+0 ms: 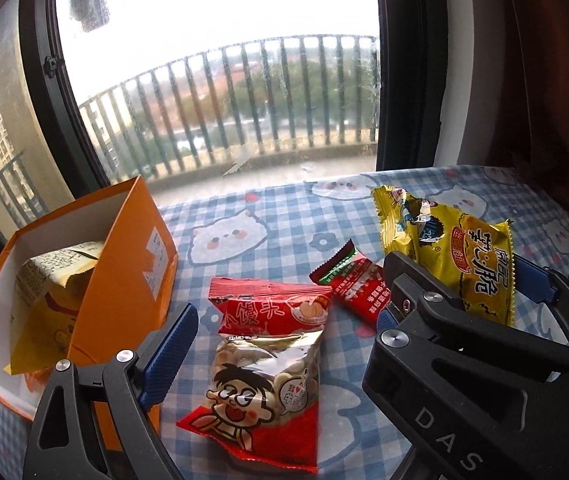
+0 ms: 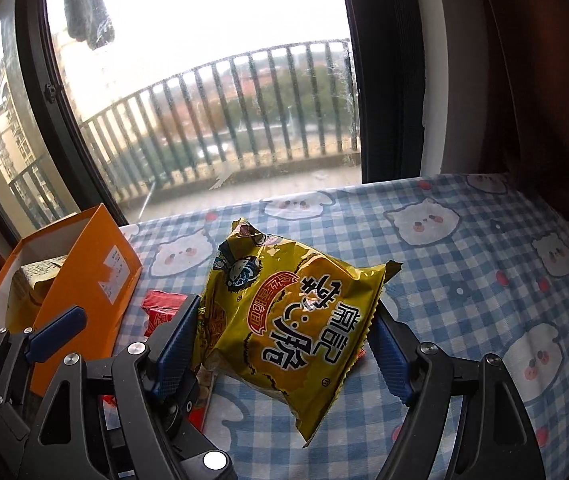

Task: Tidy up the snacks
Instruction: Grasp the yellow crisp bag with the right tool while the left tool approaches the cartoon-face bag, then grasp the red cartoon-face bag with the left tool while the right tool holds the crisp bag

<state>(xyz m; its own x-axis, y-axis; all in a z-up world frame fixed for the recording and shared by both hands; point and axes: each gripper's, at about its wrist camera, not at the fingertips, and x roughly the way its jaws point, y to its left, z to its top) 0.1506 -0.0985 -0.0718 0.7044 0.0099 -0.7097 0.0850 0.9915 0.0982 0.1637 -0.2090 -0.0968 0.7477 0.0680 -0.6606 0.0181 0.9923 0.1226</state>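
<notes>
Your right gripper (image 2: 284, 344) clamps the yellow snack bag (image 2: 284, 320), lifted above the checkered surface (image 2: 464, 280). Your left gripper (image 1: 284, 340) gapes empty over the red bun packet (image 1: 268, 364); the orange box (image 1: 124, 264) stands just left, the small red packet (image 1: 348, 284) beyond.

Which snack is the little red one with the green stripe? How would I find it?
Start at the tall orange box standing on the blue checked tablecloth by the window. To its right lies a big red bag with a cartoon boy; just beyond that bag's top right corner is the small red packet. It is the smallest snack, and the only one with a green band.
</notes>
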